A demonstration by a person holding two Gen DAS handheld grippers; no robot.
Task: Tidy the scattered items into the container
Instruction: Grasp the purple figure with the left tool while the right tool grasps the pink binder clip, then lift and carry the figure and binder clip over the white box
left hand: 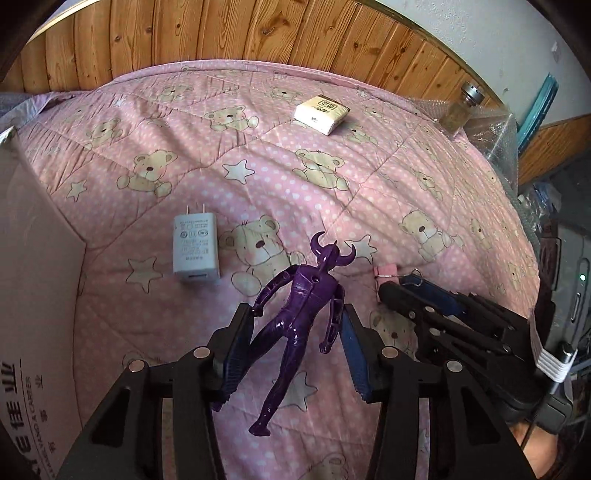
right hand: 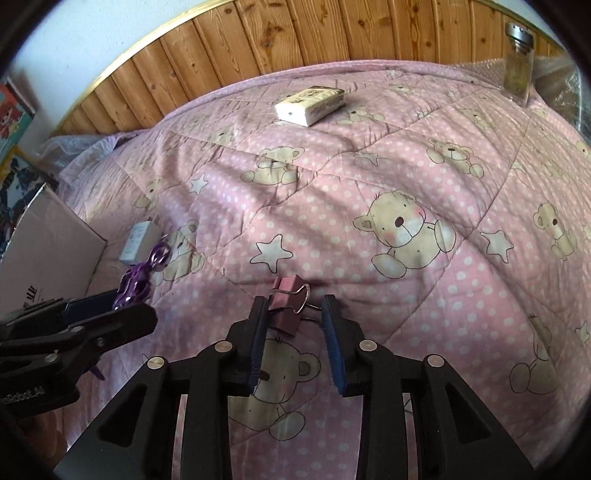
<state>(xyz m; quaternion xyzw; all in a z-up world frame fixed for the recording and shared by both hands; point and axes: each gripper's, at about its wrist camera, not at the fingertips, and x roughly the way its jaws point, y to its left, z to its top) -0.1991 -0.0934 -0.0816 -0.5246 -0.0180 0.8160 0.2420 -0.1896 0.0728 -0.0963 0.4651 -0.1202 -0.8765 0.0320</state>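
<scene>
A purple horned toy figure (left hand: 306, 295) lies lengthwise between the fingers of my left gripper (left hand: 295, 317). Both pads press against its arms, so the gripper is shut on it just above the pink bear quilt (left hand: 332, 192). From the right wrist view the figure (right hand: 142, 273) sticks out past the left gripper (right hand: 110, 310). My right gripper (right hand: 291, 310) is shut on a pink binder clip (right hand: 284, 306): one pad is on its body, the other on its wire handle. The cardboard box (left hand: 37, 295) stands at the left edge.
A white USB charger (left hand: 195, 247) lies beside the box (right hand: 48, 251). A tissue pack (left hand: 321, 112) sits at the far side of the quilt. A glass jar (left hand: 461, 110) and bubble wrap (left hand: 495, 136) are at the far right corner. Wooden panelling (left hand: 221, 33) backs the bed.
</scene>
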